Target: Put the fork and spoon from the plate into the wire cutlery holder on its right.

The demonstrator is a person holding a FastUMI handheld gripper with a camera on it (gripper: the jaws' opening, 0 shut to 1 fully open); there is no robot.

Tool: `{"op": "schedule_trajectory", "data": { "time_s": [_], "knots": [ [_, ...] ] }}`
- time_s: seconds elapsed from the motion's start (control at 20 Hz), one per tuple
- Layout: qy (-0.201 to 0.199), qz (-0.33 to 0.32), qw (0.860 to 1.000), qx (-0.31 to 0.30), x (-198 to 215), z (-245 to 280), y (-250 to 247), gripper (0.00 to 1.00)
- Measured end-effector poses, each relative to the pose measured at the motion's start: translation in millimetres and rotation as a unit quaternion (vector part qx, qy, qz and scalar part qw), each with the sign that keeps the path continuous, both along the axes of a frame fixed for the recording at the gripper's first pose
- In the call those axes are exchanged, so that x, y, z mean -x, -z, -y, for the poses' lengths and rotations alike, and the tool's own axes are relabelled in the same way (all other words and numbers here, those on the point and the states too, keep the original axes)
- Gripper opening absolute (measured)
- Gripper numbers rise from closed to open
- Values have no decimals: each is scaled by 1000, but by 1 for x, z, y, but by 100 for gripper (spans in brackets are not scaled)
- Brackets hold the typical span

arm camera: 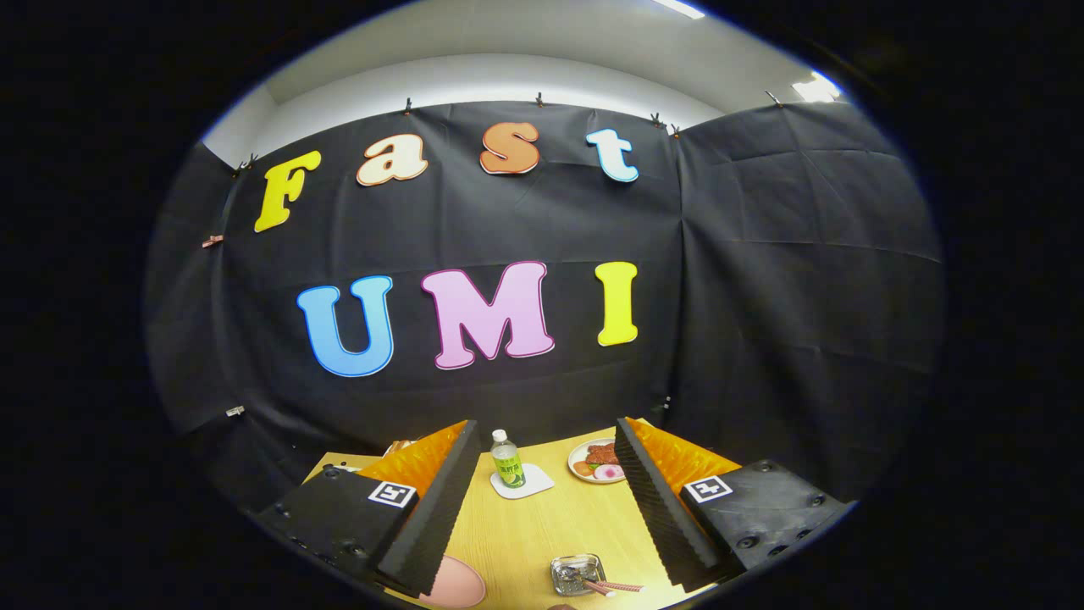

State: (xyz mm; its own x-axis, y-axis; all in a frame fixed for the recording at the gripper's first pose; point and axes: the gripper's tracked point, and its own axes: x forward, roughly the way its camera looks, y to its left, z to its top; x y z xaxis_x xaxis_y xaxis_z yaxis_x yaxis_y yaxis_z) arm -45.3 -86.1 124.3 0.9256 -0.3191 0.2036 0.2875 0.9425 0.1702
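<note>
My gripper [546, 428] is open and held well above a wooden table [550, 525], with nothing between its fingers. Below and between the fingers, near the table's front, stands a small wire cutlery holder [576, 573]. Two thin pinkish handles [620, 586] stick out of it to the right; I cannot tell which is the fork and which the spoon. A pink plate [459, 585] lies to the holder's left, partly hidden by the left finger [432, 508]. What lies on that plate is hidden.
Further back, between the fingers, a small green-labelled bottle [506, 460] stands on a white coaster [522, 483]. A white plate with food [598, 462] sits at the far right, beside the right finger. The black cloth wall closes off the table's far side.
</note>
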Motion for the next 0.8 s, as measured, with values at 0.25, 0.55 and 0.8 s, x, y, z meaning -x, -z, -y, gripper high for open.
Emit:
{"op": "schedule_trajectory", "data": {
  "time_s": [0.25, 0.55, 0.8],
  "knots": [
    [-4, -2, 1000, 12, -3, -10, 9, 99],
    [-37, -2, 999, 18, -9, -32, 16, 99],
    [-47, -1, 998, 36, -9, -36, 21, 99]
  ]
}}
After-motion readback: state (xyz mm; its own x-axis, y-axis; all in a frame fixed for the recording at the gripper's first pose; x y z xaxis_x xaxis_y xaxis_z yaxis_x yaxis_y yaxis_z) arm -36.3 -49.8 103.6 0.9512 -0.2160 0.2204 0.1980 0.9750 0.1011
